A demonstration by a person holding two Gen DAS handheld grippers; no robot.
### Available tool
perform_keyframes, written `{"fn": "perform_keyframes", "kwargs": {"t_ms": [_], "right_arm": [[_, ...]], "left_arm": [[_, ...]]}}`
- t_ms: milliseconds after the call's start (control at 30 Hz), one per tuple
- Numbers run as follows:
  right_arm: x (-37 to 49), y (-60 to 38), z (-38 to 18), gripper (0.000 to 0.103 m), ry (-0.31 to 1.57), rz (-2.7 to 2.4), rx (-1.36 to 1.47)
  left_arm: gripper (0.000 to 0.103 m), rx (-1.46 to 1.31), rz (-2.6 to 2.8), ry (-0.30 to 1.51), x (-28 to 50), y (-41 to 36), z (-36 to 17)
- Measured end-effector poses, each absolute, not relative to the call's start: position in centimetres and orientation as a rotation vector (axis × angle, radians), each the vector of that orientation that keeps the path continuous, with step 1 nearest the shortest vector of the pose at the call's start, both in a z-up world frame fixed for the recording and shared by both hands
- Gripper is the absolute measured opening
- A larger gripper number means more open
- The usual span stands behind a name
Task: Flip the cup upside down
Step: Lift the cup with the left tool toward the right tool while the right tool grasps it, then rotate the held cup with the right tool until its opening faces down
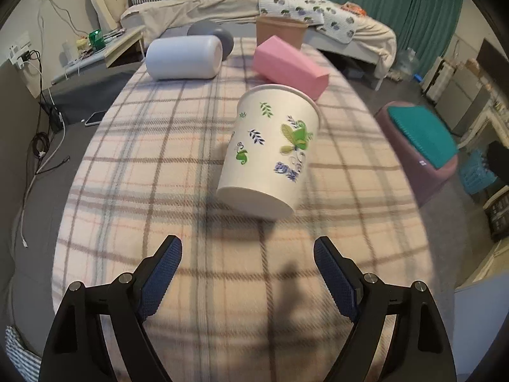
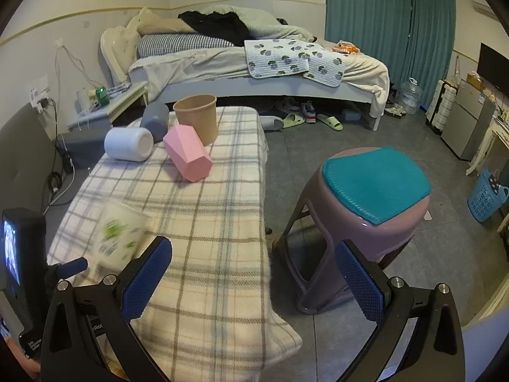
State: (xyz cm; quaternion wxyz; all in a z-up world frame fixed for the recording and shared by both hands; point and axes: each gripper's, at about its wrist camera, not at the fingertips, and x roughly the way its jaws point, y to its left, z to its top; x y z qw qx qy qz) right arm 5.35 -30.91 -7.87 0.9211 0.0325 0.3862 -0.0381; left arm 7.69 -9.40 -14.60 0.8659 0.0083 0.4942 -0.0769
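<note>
Cup straight ahead of left gripper, tilted on plaid blanket, closed base toward jaws, rim pointing away. Both jaws spread wide, empty. Right gripper farther off, cup blurred at its left.

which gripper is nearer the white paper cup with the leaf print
Left. The left gripper faces the white leaf-print paper cup head-on, jaws open, cup just beyond the fingertips. The right gripper sits off to the cup's right, pointing past it.
</note>
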Motion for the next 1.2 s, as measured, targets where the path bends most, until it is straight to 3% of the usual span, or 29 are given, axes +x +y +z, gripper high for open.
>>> {"fn": "perform_keyframes", "kwargs": {"t_ms": [267,367,567,867,1200], "right_arm": [[3.0,-29.4,-6.0,0.103,0.765,-0.093,0.068],[2.5,-27.6,-5.8,0.103,0.758,-0.091,0.092],[2.8,-21.9,-6.9,0.103,0.754,-0.06,0.118],[6.6,-16.0,-11.2,0.102,0.796,-0.076,0.212],[11.1,-15.0,-16.3,0.08,0.912,-0.054,0.268]], "left_arm": [[0.088,-0.077,-0.122,0.897,4.9,-4.3,-9.6],[0.094,-0.059,-0.083,0.83,4.8,-1.7,-7.8],[0.095,0.004,-0.019,0.713,5.0,3.2,-4.7],[0.095,-0.038,0.018,0.752,7.0,6.9,-6.5],[0.095,-0.047,0.028,0.824,8.4,7.5,-9.6]]}}
